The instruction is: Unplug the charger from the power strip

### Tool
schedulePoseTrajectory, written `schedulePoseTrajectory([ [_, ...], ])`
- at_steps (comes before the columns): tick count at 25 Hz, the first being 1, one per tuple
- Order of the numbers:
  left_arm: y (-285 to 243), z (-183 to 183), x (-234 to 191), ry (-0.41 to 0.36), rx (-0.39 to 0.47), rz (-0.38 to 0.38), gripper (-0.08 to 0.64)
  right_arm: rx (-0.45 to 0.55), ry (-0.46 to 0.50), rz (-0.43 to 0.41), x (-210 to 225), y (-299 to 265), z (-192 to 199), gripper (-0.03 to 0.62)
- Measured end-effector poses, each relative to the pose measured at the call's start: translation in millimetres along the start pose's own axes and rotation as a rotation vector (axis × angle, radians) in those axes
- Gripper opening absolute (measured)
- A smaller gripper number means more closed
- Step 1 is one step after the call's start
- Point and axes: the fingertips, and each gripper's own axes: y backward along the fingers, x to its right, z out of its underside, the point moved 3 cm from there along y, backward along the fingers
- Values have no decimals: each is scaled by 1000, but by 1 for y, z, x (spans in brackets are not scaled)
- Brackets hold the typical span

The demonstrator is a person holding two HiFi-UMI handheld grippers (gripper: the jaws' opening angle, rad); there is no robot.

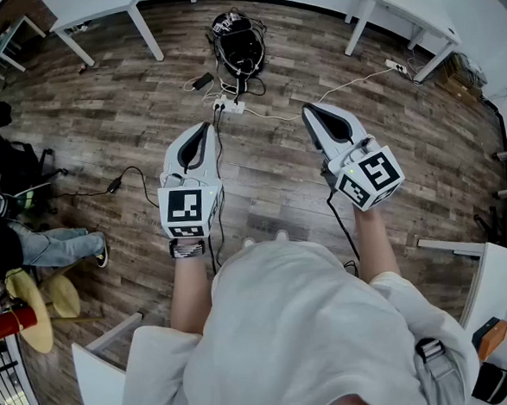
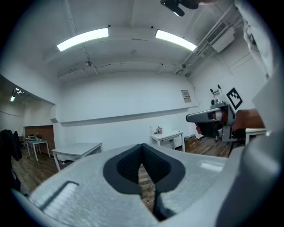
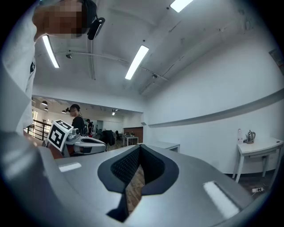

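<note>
In the head view a white power strip [image 1: 229, 106] lies on the wooden floor well ahead of me, with dark plugs in it. A black charger brick [image 1: 203, 80] lies just beyond it, among cables. My left gripper [image 1: 203, 128] and right gripper [image 1: 309, 109] are held level at waist height, far above the strip and touching nothing. In the left gripper view the left gripper [image 2: 142, 148] has its jaws shut and empty. The right gripper [image 3: 139, 148] has its tips together in its own view, also empty. Neither gripper view shows the strip.
A black bag [image 1: 239, 44] sits behind the strip. A white cable [image 1: 341, 86] runs right to a second strip [image 1: 397, 66]. White tables [image 1: 101, 7] stand at the back. A seated person [image 1: 40, 245] is at the left, near a black floor cable [image 1: 114, 185].
</note>
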Motion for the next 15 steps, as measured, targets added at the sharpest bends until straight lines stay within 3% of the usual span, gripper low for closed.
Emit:
schedulePoseTrajectory([
  [15, -4, 3, 11, 11, -24, -9, 3, 13, -82, -38, 13, 10, -5, 0],
])
